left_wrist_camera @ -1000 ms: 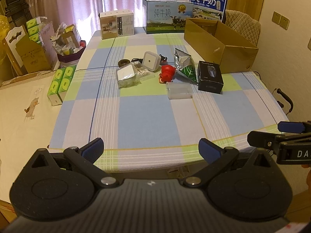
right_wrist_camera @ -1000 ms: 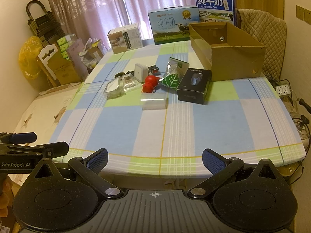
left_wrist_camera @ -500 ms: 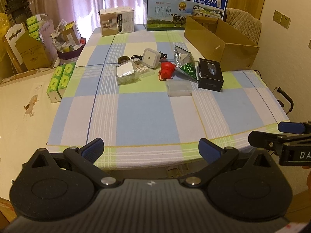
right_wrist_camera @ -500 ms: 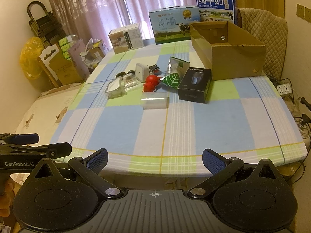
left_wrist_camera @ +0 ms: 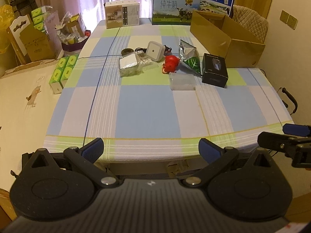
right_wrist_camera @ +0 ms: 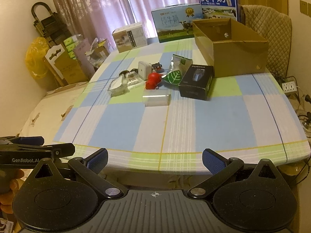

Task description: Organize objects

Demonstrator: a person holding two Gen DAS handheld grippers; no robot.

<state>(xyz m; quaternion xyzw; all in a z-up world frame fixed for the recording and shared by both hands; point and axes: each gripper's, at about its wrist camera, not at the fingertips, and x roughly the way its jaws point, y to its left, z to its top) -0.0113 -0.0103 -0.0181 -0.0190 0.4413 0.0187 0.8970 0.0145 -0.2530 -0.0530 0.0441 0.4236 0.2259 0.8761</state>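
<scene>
Clutter sits in a loose cluster well ahead of both sets of jaws, on the far half of the desk (left_wrist_camera: 147, 114), which wears a blue, green and white checked cloth. The left gripper (left_wrist_camera: 151, 148) and the right gripper (right_wrist_camera: 155, 158) hover side by side at the near edge of the desk, each with jaws released wide and nothing between them. In the left wrist view the right gripper shows at the right margin; in the right wrist view the left gripper shows at the left margin, with a hand (right_wrist_camera: 9, 192) wrapped round its grip.

Nearest the jaws, roughly straight ahead, lies a clear plastic case (left_wrist_camera: 181, 81). Just beyond it stands a red toy figure (left_wrist_camera: 171, 63), and beside that, towards the right, leans a silver pouch with a green leaf (left_wrist_camera: 191, 59). A black product box (left_wrist_camera: 214, 70) lies right of the pouch and touches or nearly touches the open cardboard box (right_wrist_camera: 231, 49) at the far right. Left of the red toy are a white square adapter (left_wrist_camera: 153, 50), standing upright, and a clear bag of small items (left_wrist_camera: 131, 64); a small dark round thing beyond the bag is too blurred to name.

Along the far edge stand two milk cartons (left_wrist_camera: 173, 7) and a beige printed box (left_wrist_camera: 122, 15). Green tissue packs (left_wrist_camera: 62, 71) sit off the desk to the left.
</scene>
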